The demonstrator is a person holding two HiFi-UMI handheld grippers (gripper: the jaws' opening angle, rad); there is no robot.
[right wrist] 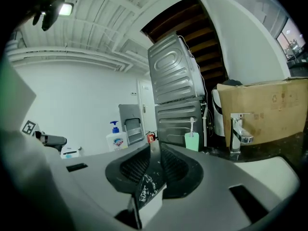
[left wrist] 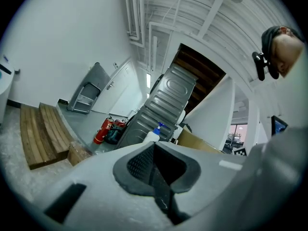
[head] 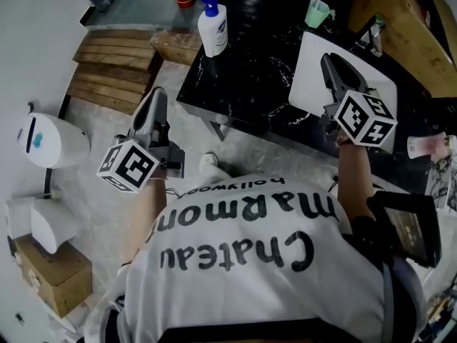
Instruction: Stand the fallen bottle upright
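Well, both tools were closed on nothing. The left gripper (head: pixel 158 97) had its pads together out past the left side of the counter (head: pixel 250 77), and the right gripper (head: pixel 329 61) had its pads meeting too, hanging over the white sink (head: pixel 308 84). The pump bottle (head: pixel 213 28) stood upright at the counter's far left corner, well apart from both of us, so that part of the job looked done.

What we'd worry about:
- That bottle sat close to the counter's left edge. A careless sweep of the left gripper could tip it again or push it off.
- The right gripper was near the tap (head: pixel 369 34) and the green cup (head: pixel 318 13) holding a toothbrush, so a wide swing could clip either one.
- With the jaws shut, any new grab would need them opened first, or we'd just shove the thing along.

Hard to read: a pale bottle (head: pixel 428 146) at the far right looked like it lay on its side, but the frame cut it off and neither gripper view showed it, so we couldn't say for sure. Our shirt and arms hid the counter's near edge. The left gripper view showed only the top of the pump bottle above the jaws.
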